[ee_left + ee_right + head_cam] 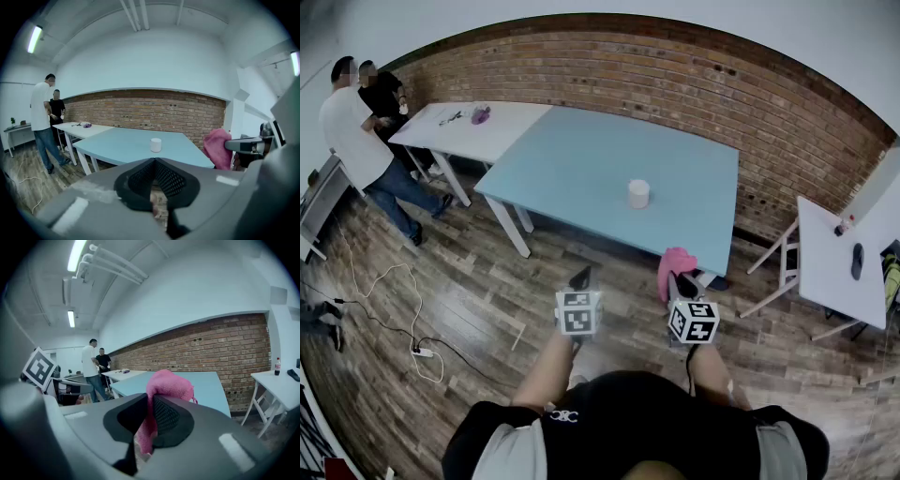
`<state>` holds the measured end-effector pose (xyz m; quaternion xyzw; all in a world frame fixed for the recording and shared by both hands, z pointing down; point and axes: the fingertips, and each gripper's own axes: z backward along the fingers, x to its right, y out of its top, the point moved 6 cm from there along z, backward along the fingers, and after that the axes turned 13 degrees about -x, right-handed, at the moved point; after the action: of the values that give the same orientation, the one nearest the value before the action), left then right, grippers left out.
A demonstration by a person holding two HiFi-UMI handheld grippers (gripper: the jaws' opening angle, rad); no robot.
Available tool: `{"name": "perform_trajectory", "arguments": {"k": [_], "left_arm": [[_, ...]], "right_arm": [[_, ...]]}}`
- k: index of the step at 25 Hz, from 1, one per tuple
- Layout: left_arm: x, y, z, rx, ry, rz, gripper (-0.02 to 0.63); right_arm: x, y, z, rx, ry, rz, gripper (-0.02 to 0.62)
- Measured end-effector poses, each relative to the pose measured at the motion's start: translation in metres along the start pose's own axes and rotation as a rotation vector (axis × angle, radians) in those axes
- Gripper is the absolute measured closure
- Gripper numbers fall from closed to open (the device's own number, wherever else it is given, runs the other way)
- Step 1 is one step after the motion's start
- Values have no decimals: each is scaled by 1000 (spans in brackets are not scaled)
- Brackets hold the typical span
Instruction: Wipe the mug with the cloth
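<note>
Right hand-held gripper (149, 401) grips cloth (166, 383) (blue table (581, 169), brick wall (675, 84)).

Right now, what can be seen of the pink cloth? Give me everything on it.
The pink cloth looks like soft, fuzzy terry fabric, bunched rather than folded. The right gripper is shut on it: the jaws pinch its middle, a crumpled lump bulges above them and a shorter tail hangs below. It is held in the air, short of the blue table, touching nothing but the jaws. It is well clear of the white mug standing on that table.
</note>
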<state>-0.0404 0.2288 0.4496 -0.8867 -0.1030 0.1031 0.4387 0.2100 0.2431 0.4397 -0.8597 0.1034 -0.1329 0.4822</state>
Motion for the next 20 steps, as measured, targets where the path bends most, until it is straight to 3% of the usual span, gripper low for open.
{"name": "perform_trajectory", "arguments": {"k": [20], "left_arm": [[-9,-7,3,-5,7,29,601]], "right_arm": [[-18,-4,-7,-48,27,64,554]]}}
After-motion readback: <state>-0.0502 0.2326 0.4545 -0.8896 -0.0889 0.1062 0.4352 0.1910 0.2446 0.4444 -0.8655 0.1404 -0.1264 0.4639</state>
